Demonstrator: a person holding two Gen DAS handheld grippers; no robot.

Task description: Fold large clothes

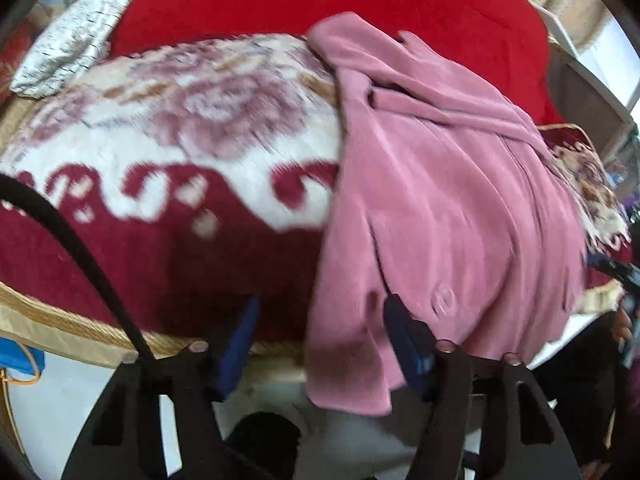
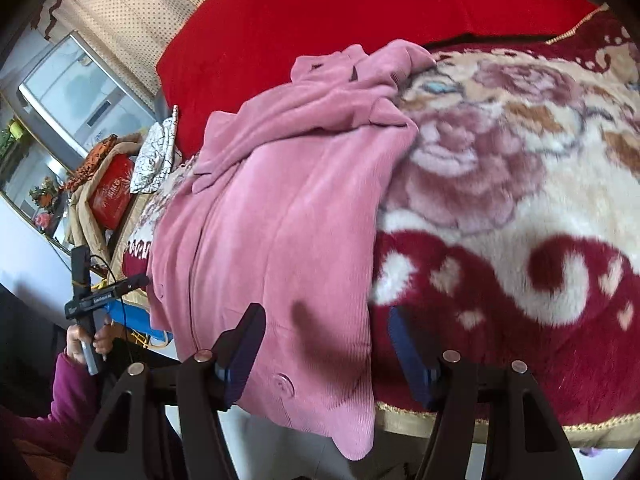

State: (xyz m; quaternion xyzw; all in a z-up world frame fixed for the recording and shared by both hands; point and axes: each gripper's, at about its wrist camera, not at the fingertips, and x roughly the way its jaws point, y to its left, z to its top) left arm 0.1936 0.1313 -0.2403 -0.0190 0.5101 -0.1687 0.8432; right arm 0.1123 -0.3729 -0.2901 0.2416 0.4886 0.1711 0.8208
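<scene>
- The pink coat (image 1: 448, 200) lies spread on the flowered blanket (image 1: 172, 132) of a bed, its lower hem hanging over the bed's gold-trimmed near edge.
- Left gripper (image 1: 320, 332): jaws spread wide with nothing held; the coat's hem hangs between them, nearer the right jaw, and a round button (image 1: 442, 300) sits just beyond that jaw's tip.
- Ahead of the left jaws and to their left, the blanket's cream and dark-red pattern is bare; far beyond lies a red cover (image 1: 320, 0), with a white patterned cloth (image 1: 68, 48) at the far left.
- Right gripper (image 2: 326, 344): jaws also wide apart and gripping nothing — the coat's bottom corner hangs between them, close to the left jaw, with a button (image 2: 283, 384) just beside that jaw.
- Ahead of the right jaws the coat runs away up the bed, its collar end bunched in folds at the far end; to their right the blanket is uncovered.
- Well to the left of the right jaws, off the bed's edge, the person's left hand (image 2: 86, 340) holds the other gripper's handle — a purple sleeve (image 2: 60, 400) shows below it.
</scene>
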